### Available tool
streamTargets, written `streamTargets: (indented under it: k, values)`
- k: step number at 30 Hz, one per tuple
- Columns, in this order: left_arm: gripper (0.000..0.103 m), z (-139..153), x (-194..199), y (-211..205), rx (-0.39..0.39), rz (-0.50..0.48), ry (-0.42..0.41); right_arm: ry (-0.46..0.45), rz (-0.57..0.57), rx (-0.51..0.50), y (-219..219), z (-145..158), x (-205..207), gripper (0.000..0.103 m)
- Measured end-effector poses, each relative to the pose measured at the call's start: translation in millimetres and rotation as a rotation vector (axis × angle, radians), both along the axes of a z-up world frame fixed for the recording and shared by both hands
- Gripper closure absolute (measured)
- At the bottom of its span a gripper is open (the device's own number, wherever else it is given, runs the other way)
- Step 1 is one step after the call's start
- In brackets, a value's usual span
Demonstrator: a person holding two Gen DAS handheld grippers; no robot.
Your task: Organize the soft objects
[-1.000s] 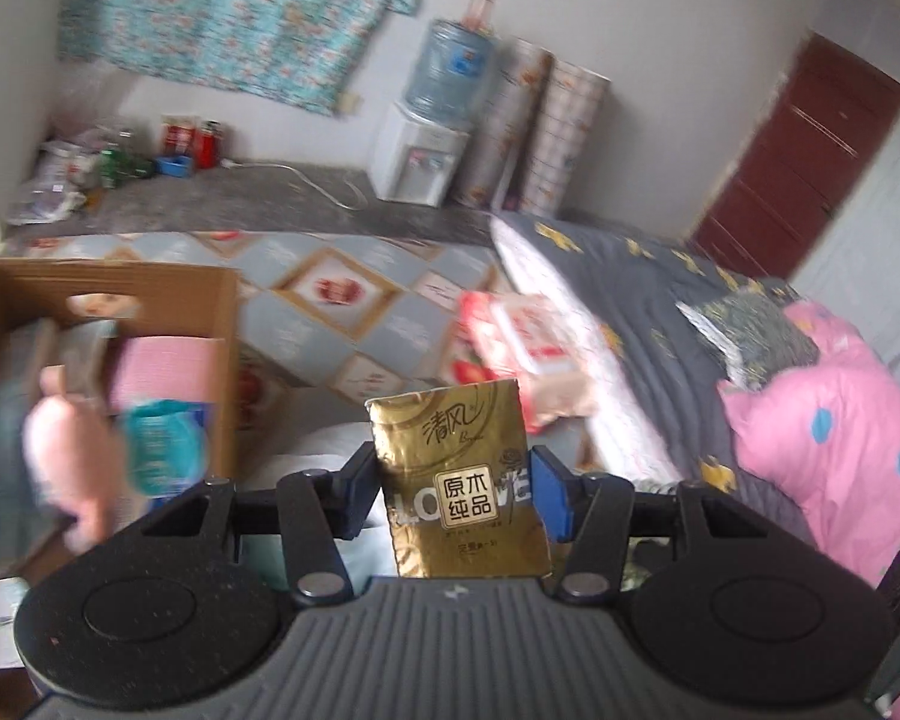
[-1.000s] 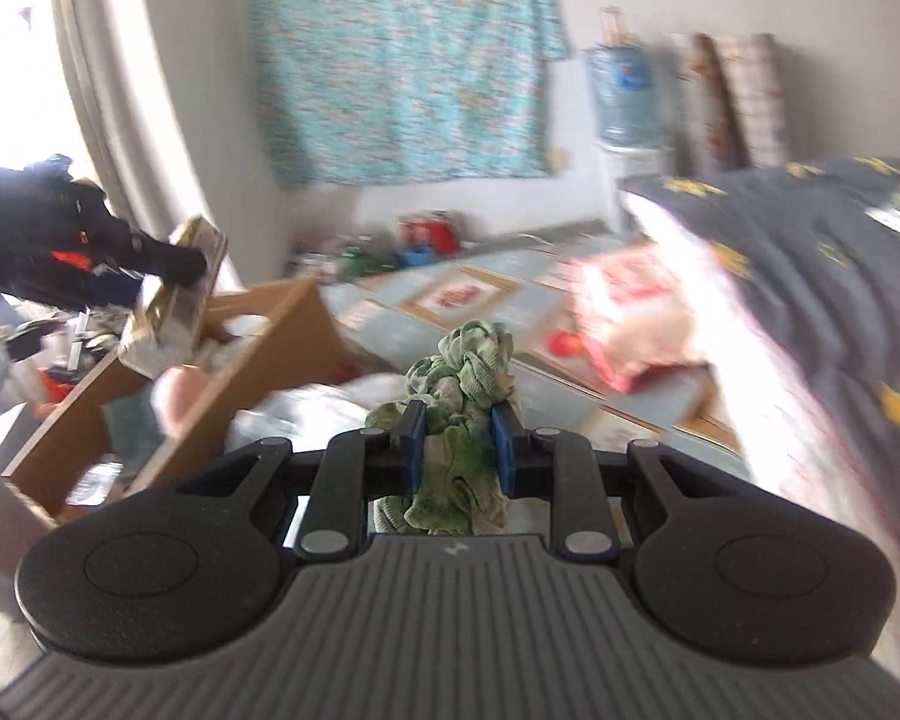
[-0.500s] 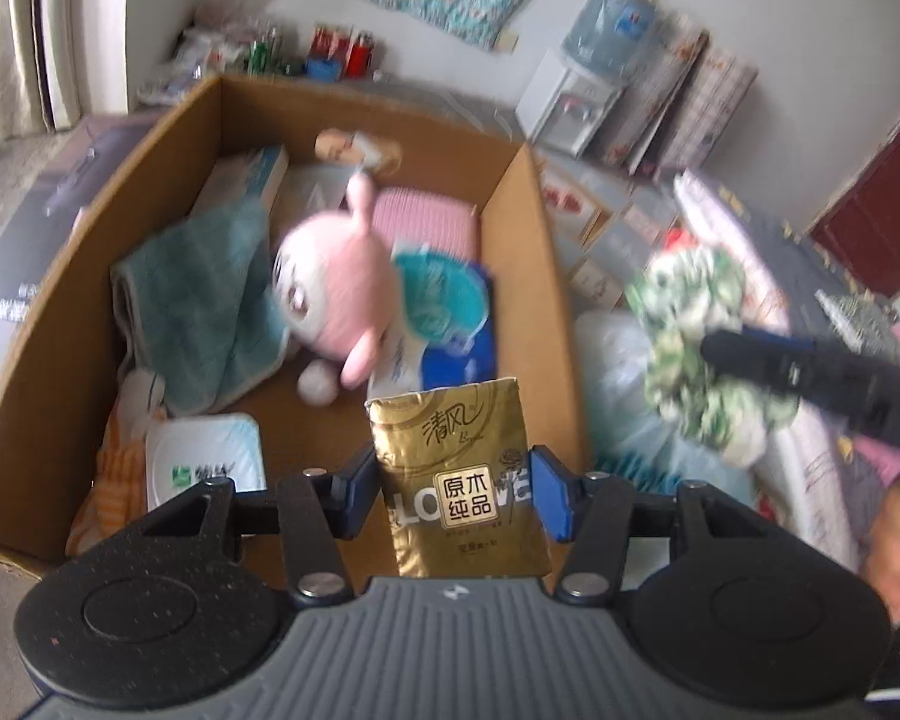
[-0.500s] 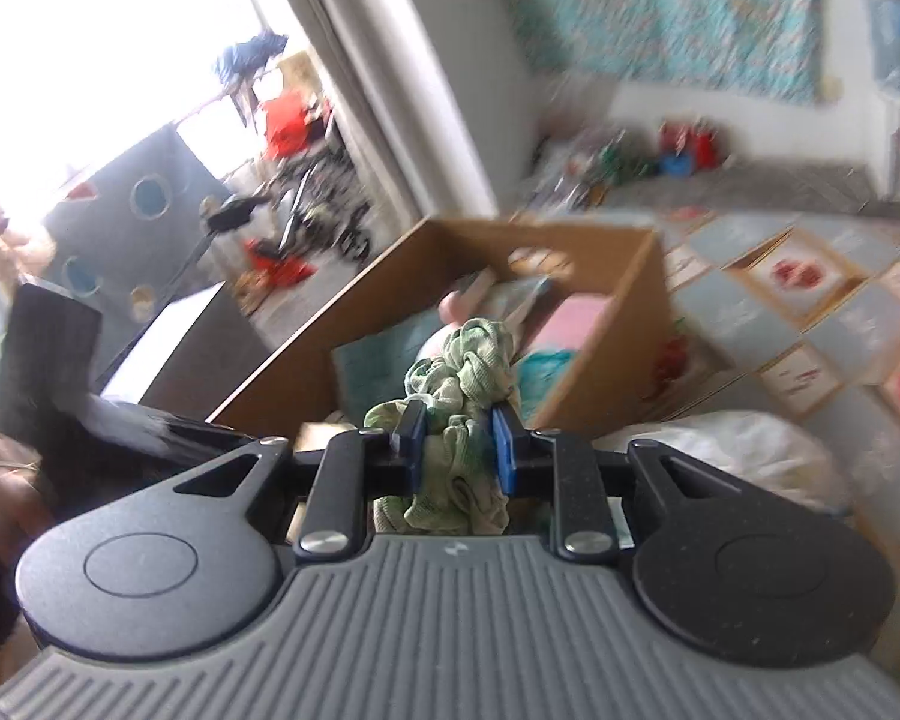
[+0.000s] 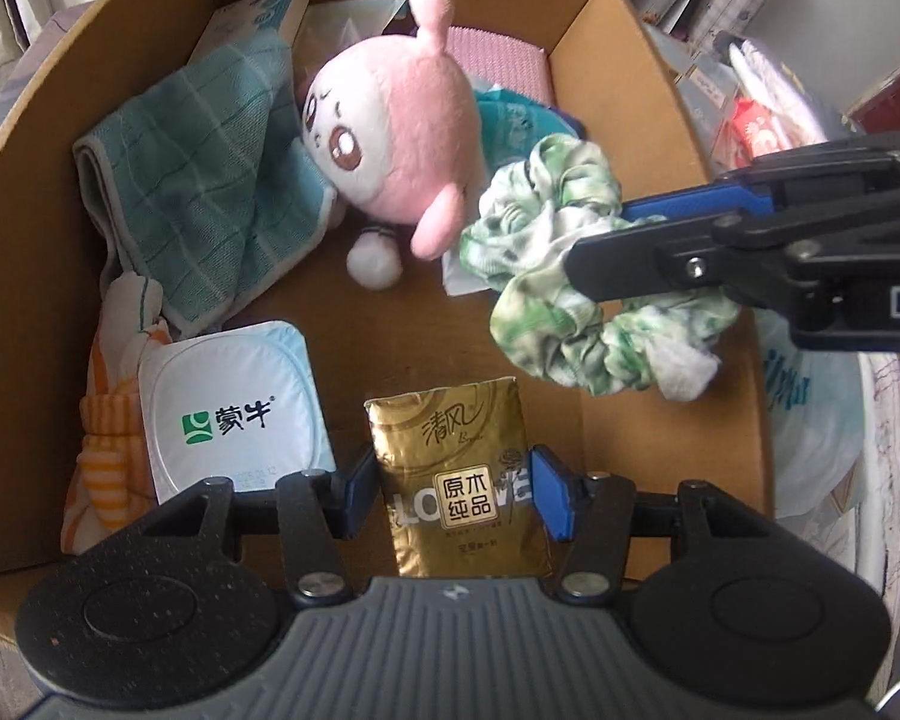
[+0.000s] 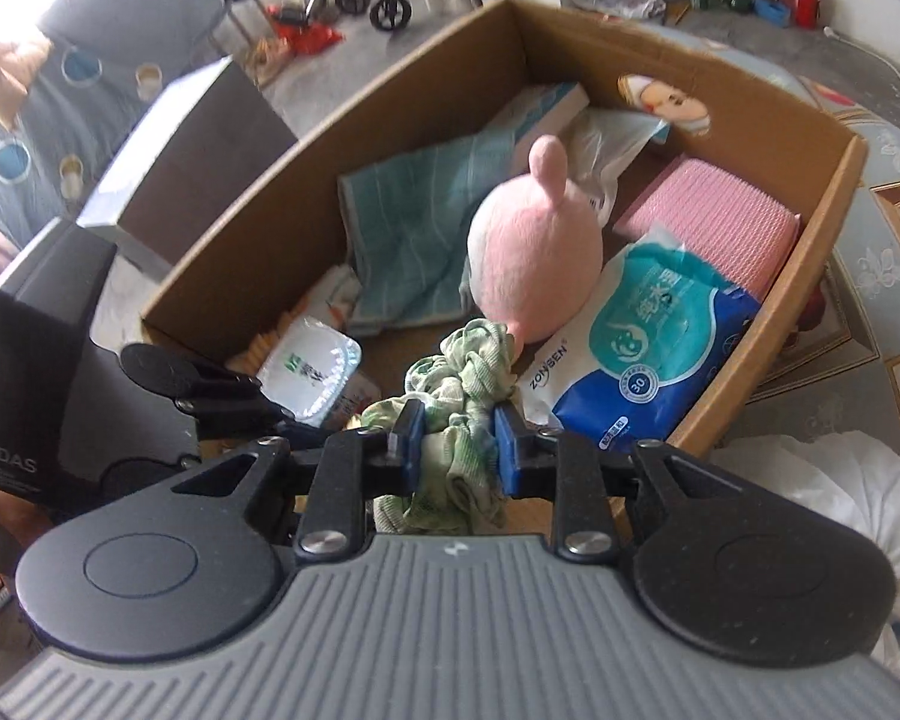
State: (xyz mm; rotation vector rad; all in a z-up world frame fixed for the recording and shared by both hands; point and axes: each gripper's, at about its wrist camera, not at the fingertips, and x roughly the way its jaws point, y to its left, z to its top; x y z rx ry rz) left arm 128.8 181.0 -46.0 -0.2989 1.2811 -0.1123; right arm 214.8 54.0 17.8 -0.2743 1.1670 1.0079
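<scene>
Over the cardboard box (image 5: 624, 48), left gripper (image 5: 453, 489) jaws clamped on half-hidden tissue pack (image 5: 459, 468), right gripper (image 6: 456, 441) on scrunchie (image 6: 459, 396).

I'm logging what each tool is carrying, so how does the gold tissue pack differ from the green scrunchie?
The gold tissue pack is flat, shiny and rectangular with printed text; the green scrunchie is a ruffled, mottled fabric ring. The pack stands upright in the left tool, while the scrunchie droops limply from the right tool. The pack sits near the box's close edge, the scrunchie beside the pink plush. Both are held above the cardboard box.
</scene>
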Motion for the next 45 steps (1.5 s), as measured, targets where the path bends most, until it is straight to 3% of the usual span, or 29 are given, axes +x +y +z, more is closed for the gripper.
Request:
streamTargets:
  k: [6,11,13,18,21,23,25,29,31,38,41,45]
  values:
    - [0.046,1,2,1,-0.018,-0.005,-0.001,0.022,0.051,-0.101,11,-15,-2,0.075]
    - [0.04,1,3,0,-0.013,0.0,0.009,0.021,0.073,-0.161,14,-20,0,0.065]
    - [0.038,2,2,0,-0.005,0.004,0.006,0.01,0.069,-0.158,12,-16,0,0.057]
    - [0.034,10,-7,-1,0.004,0.021,-0.021,-0.018,0.048,-0.102,3,-6,0,0.054]
    - [0.031,23,-16,0,0.017,0.038,-0.073,-0.05,0.012,-0.024,-11,7,-6,0.047]
    - [0.026,33,-23,1,0.033,0.048,-0.12,-0.096,-0.03,0.04,-27,18,-13,0.041]
    - [0.023,44,-32,0,0.048,0.063,-0.17,-0.167,-0.075,0.126,-48,32,-22,0.021]
    - [0.017,64,-52,-3,0.082,0.107,-0.271,-0.317,-0.188,0.267,-91,49,-51,0.012]
    - [0.013,74,-65,-4,0.096,0.129,-0.334,-0.38,-0.248,0.315,-110,51,-69,0.001]
    - [0.0,102,-104,-18,0.212,0.214,-0.545,-0.506,-0.477,0.359,-152,52,-113,0.001]
    - [0.0,109,-117,-26,0.262,0.25,-0.586,-0.578,-0.567,0.318,-161,50,-131,0.001]
    - [0.0,112,-129,-32,0.273,0.295,-0.598,-0.662,-0.63,0.222,-163,45,-147,0.001]
